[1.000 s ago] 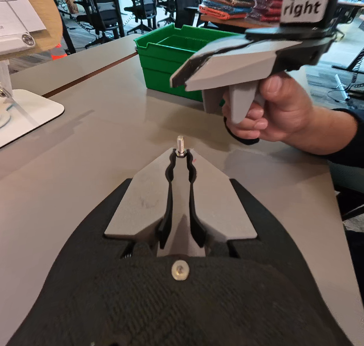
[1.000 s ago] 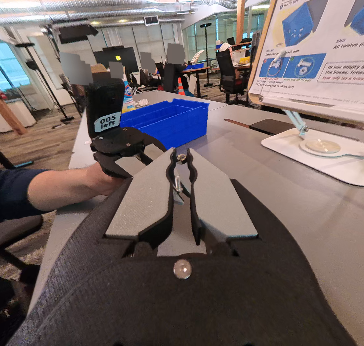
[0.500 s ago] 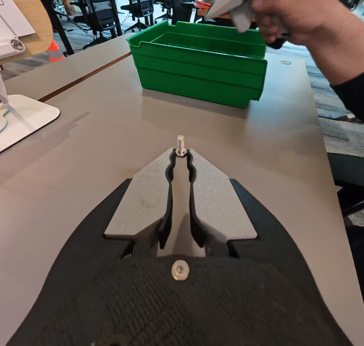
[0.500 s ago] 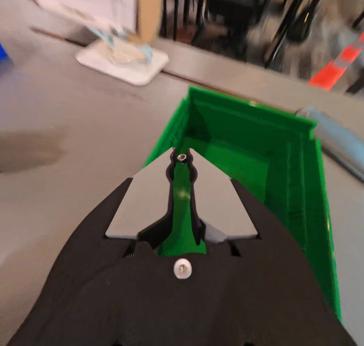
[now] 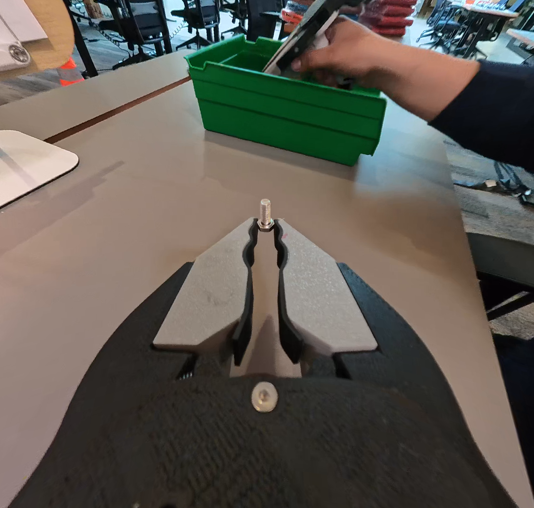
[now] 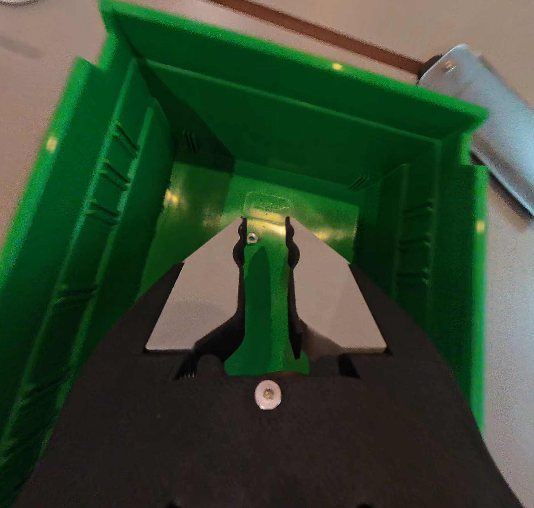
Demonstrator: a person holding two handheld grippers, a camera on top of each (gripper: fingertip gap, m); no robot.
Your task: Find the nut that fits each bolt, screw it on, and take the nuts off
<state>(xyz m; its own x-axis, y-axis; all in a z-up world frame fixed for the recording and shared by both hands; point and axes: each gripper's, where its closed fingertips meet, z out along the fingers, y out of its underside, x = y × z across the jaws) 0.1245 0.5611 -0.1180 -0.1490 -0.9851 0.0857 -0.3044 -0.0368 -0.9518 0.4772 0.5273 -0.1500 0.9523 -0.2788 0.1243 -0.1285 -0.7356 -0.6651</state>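
My left gripper (image 5: 265,225) is shut on a small silver bolt (image 5: 265,212). Its pads clamp the hex head and the threaded shank stands upright above the grey table (image 5: 144,205). My right gripper (image 6: 265,225) points down into the green bin (image 6: 289,124) with its jaws apart. A small silver nut (image 6: 251,238) shows over the bin floor close beside the left finger (image 6: 239,251), clear of the right pad. In the left wrist view the right gripper (image 5: 303,46) dips into the green bin (image 5: 289,112), with its fingertips hidden behind the bin wall.
A person's hand (image 5: 346,51) holds the right gripper over the bin. A white stand base (image 5: 29,164) sits at the table's left. A grey metal piece (image 6: 497,112) lies beyond the bin's right wall. A dark seam (image 6: 274,19) crosses the table behind the bin.
My right gripper swung away from the bolt with the nut, went down into the green bin and opened, so the nut left its grasp. My left gripper kept holding the bolt still.
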